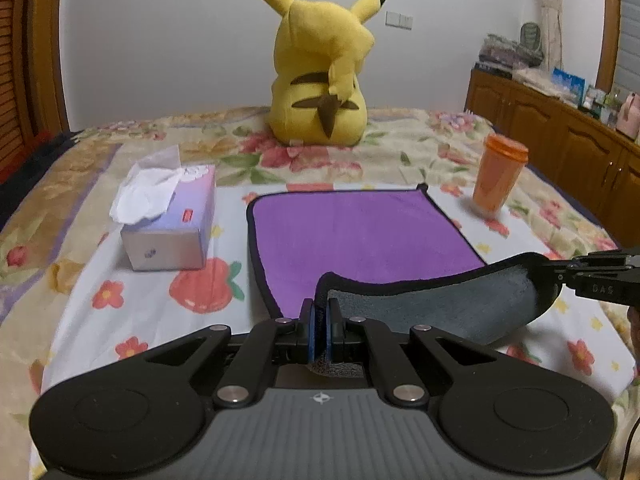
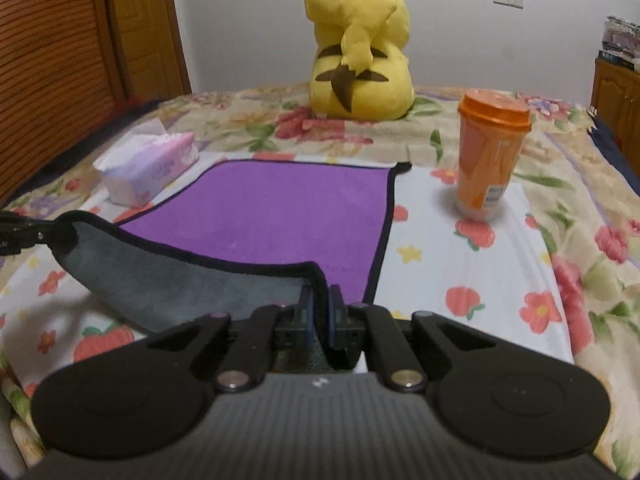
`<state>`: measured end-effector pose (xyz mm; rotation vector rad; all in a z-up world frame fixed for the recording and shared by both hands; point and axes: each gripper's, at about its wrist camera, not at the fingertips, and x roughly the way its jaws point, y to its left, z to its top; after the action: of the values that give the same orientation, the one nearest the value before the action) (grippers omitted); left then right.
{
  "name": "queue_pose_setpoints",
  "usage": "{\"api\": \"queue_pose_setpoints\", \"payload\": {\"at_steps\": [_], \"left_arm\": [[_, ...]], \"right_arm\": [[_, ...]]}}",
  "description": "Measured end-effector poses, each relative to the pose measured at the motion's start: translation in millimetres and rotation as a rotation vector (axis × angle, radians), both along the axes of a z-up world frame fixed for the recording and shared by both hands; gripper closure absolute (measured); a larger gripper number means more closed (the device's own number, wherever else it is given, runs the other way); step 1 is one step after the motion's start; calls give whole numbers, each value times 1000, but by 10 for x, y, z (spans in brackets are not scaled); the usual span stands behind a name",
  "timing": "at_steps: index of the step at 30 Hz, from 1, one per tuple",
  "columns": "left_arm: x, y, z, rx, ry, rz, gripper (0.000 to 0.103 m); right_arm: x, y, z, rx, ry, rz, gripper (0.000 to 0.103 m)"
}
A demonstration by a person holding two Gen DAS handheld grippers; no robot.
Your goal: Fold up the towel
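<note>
We have the left gripper (image 1: 320, 320) and right gripper (image 2: 320, 312) each clamped on a lifted near corner of the towel (image 1: 352, 232).

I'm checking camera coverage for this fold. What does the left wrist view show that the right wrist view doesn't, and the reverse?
Only the left wrist view shows the long wooden cabinet with clutter on top, the curtain, and the right tool from the side.

Only the right wrist view shows the slatted wooden door and the left tool from the side.

Both show the purple towel with its near edge lifted and a corner clamped in each tool, the tissue box, orange cup and Pikachu plush.
</note>
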<state>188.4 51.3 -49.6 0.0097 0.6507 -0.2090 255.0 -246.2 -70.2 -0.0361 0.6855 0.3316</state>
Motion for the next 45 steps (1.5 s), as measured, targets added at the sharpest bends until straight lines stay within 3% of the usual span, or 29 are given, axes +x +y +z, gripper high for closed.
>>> {"api": "queue_pose_setpoints", "payload": {"at_steps": [10,23,38,45], "left_arm": [[30,-46,-3,2,-52,22,95],[163,-37,152,-3,-116,39,95],[473,-80,150,18,-126,9,95],[630,-52,205,7,-151,7,95]], "right_arm": [[14,-20,35,22,-20,14,96],[97,-80,216,61,-110,26,96],[385,-31,36,21,-105,55,97],[502,-34,120,16,-136,61,97]]}}
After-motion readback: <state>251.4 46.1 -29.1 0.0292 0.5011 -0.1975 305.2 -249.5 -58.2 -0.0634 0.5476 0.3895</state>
